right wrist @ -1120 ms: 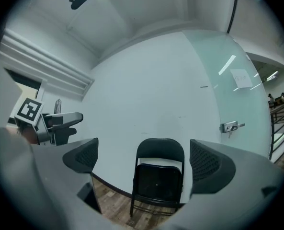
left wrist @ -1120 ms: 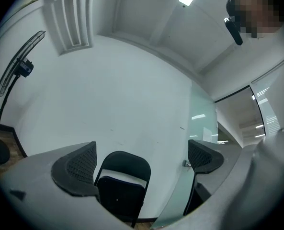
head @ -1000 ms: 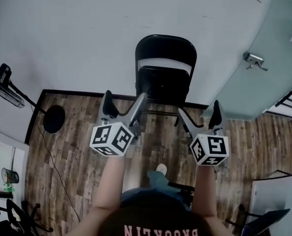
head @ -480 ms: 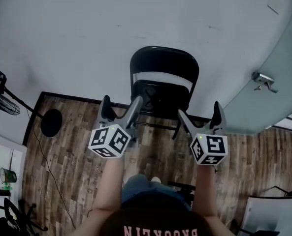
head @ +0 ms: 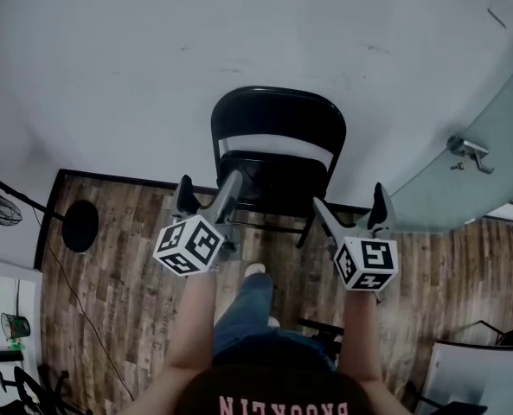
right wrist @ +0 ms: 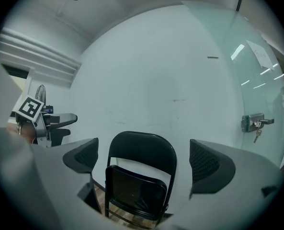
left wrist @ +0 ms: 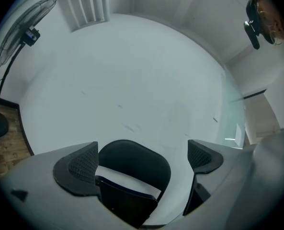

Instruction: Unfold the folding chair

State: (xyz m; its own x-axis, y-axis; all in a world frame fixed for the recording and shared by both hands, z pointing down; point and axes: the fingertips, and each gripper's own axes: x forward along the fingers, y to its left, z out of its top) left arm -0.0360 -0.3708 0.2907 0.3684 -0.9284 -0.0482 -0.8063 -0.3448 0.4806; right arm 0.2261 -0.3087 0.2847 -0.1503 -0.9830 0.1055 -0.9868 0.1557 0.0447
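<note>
A black folding chair (head: 278, 154) leans folded against the pale wall, its seat flat up against the frame. The same chair (left wrist: 132, 181) fills the gap between the left jaws, and the chair (right wrist: 139, 178) stands between the right jaws too. My left gripper (head: 206, 194) is open just in front of the chair's left edge, holding nothing. My right gripper (head: 349, 206) is open at the chair's lower right side, apart from it. A foot (head: 253, 271) steps forward below the chair.
A standing fan's round base (head: 80, 226) sits on the wood floor at the left, and the fan (left wrist: 23, 30) shows in the left gripper view. A glass door with a metal handle (head: 469, 151) stands at the right. Furniture edges show at the lower corners.
I have stepped nearer the wall, so the chair looks larger and sits lower in view. Both grippers stayed open in front of it. A foot moved forward.
</note>
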